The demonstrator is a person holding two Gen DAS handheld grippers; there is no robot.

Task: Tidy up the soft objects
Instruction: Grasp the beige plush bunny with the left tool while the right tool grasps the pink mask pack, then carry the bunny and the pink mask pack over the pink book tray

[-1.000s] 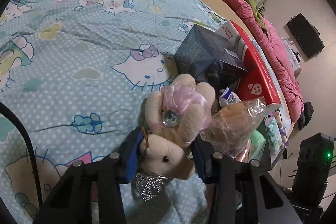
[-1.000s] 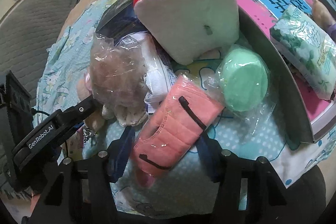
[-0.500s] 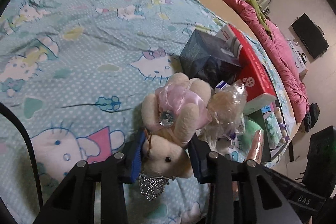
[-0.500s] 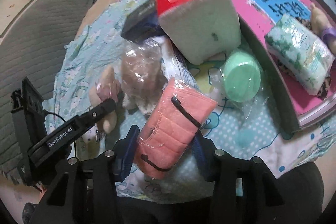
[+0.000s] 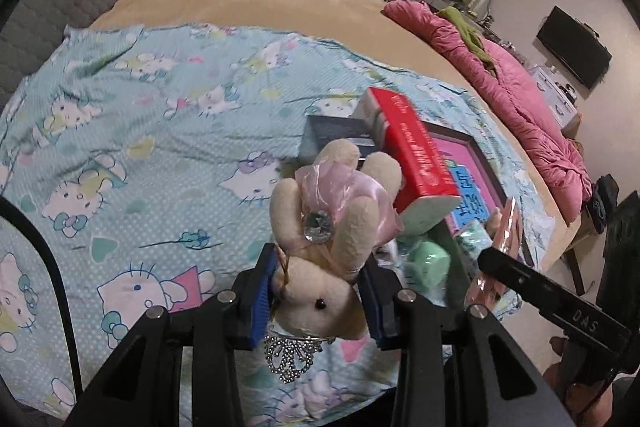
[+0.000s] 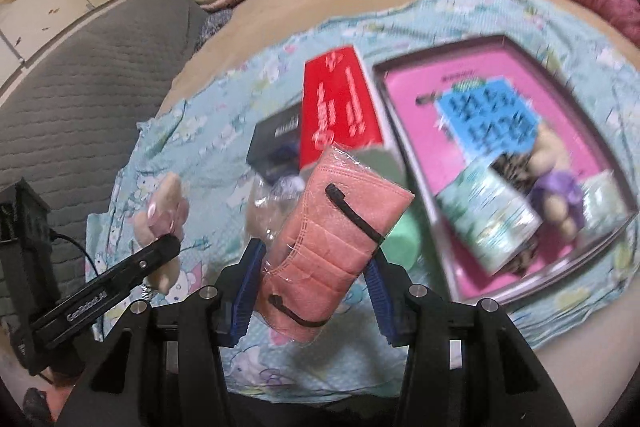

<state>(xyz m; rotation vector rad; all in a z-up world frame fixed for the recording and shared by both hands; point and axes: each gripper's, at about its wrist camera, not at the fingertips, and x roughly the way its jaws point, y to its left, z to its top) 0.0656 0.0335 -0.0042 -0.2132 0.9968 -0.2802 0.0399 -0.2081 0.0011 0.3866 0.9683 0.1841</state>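
Observation:
My left gripper (image 5: 318,287) is shut on a cream plush bear (image 5: 336,227) with a pink bow and a bead crown, held by the head above the blue cartoon sheet (image 5: 140,131). The same bear (image 6: 160,219) shows at the left of the right wrist view. In the air, my right gripper (image 6: 316,267) is shut on a plastic-wrapped pack of pink masks (image 6: 336,239). To the right lies a pink-lined tray box (image 6: 440,53) holding a tissue pack (image 6: 488,223) and a plush in purple (image 6: 556,187).
A red box (image 6: 340,103), a dark box (image 6: 276,143), a green round item (image 6: 404,239) and a plastic-wrapped plush (image 6: 268,211) lie on the sheet left of the tray. A pink quilt (image 5: 520,99) runs along the bed's far side. A grey padded headboard (image 6: 80,87) stands left.
Both grippers have lifted off the bed with the bear and the mask pack still held. The boxes and tray now look smaller and farther below.

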